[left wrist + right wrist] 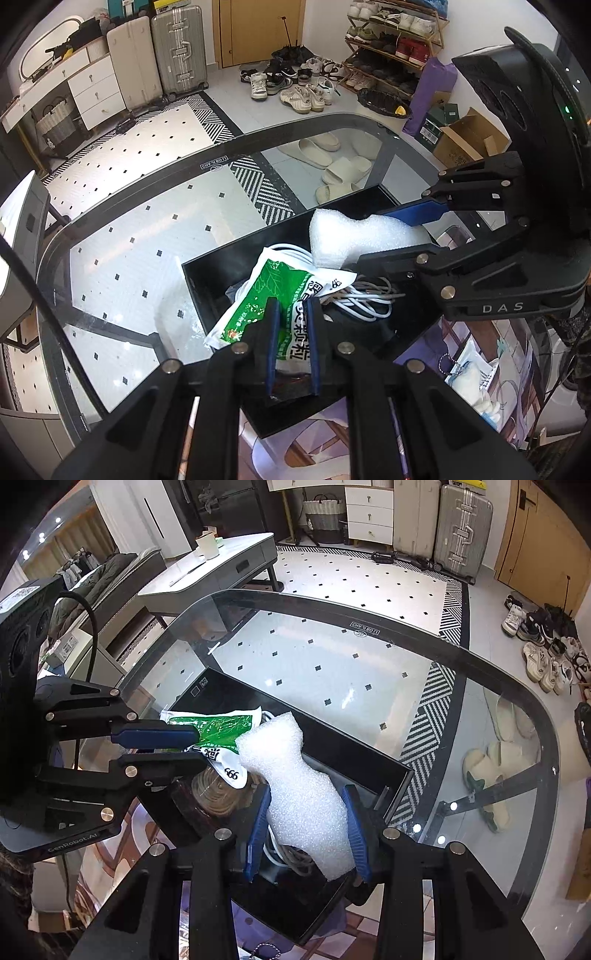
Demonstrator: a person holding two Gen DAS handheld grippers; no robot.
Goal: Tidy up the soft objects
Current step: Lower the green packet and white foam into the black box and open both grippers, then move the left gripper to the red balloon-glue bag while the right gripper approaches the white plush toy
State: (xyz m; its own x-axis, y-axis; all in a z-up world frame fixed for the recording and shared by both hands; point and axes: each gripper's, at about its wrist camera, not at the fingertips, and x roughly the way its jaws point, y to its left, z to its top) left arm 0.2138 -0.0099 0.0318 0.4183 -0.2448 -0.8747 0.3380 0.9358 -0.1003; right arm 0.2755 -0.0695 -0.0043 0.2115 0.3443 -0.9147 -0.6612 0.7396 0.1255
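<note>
Left wrist view: the left gripper (pixel 291 314) has its blue fingers (pixel 272 332) pinched together on the lower part of a green-and-white sachet (pixel 269 291), which hangs over the near corner of a black tray (pixel 207 266) on the glass tabletop (pixel 147 236). Inside the tray lie coiled white cables (pixel 365 299). Beyond, the right gripper (pixel 406 229) holds a white foam sheet (pixel 347 236) above the tray's far part.

Right wrist view: the right gripper (pixel 306 830) has its fingers (pixel 352 823) clamped on the sides of the foam sheet (pixel 295 775), which bows slightly between them and reaches up toward the sachet (pixel 221 727). The left gripper (pixel 192 746) comes in from the left, closed on the sachet over the black tray (pixel 332 734). A coiled cord (pixel 218 794) sits under both.

Handling, as a judgement: both pieces look very light and limp. The sachet's film is probably slick and crinkly, so a flat pinch well in from its sealed edge should hold best. The foam is springy and crushes easily; a gentle squeeze across its narrow waist seems enough, and it may spring out of place once set down.
</note>
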